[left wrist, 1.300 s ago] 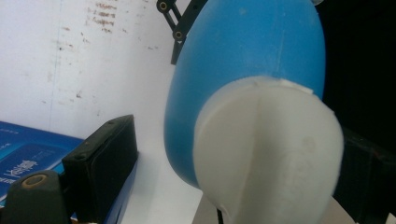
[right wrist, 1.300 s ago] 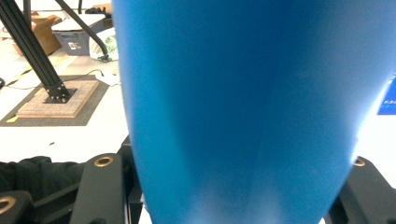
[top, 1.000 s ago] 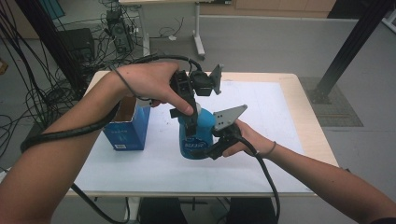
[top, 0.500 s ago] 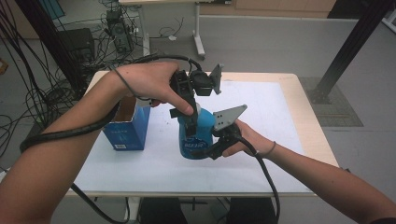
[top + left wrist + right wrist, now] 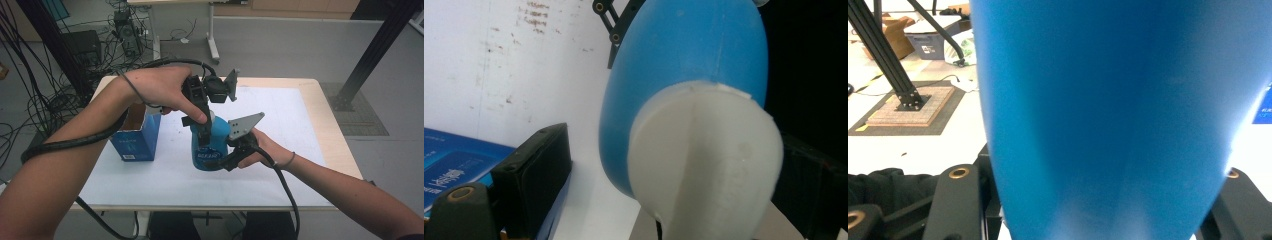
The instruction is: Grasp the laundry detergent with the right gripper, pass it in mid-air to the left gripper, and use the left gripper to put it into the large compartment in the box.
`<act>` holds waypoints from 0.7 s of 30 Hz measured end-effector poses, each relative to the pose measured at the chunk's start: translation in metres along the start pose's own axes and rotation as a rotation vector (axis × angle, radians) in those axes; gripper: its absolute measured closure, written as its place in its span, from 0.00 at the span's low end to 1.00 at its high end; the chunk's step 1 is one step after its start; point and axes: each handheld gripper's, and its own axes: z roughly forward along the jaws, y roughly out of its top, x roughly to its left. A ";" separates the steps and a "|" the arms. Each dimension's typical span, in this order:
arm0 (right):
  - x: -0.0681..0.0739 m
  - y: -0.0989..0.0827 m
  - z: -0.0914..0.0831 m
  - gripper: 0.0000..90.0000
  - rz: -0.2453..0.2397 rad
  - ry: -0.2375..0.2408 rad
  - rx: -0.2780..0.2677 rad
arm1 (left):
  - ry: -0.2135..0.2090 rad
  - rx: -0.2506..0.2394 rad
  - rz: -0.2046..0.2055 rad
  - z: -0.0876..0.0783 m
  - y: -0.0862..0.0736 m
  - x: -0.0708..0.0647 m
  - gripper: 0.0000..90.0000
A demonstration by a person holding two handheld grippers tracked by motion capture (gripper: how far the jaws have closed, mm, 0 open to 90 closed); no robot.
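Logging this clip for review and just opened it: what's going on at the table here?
A person works on a blue bottle standing upright on the white table. The right tool clamps the bottle's body low down from the side. The left tool comes down from above, its jaws either side of the white cap; whether they grip it is unclear. An open blue box stands beside the bottle.

Centre of the high view: upright blue bottle [image 5: 210, 145] on the white table [image 5: 280, 180] is flanked by the left gripper [image 5: 202, 131] above and the right gripper [image 5: 225, 161] at its lower right. An open blue box [image 5: 135, 137] stands close at left, narrowing that gap. Right half, far edge and front strip of the tabletop lie bare.
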 end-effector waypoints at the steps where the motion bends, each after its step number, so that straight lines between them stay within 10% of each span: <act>1: 0.000 0.000 0.000 0.44 0.000 -0.001 -0.001 | 0.001 0.000 0.001 0.000 0.000 0.000 0.13; 21: 0.000 0.002 -0.003 0.44 -0.003 -0.004 -0.008 | -0.016 -0.069 0.040 0.002 -0.002 0.000 0.13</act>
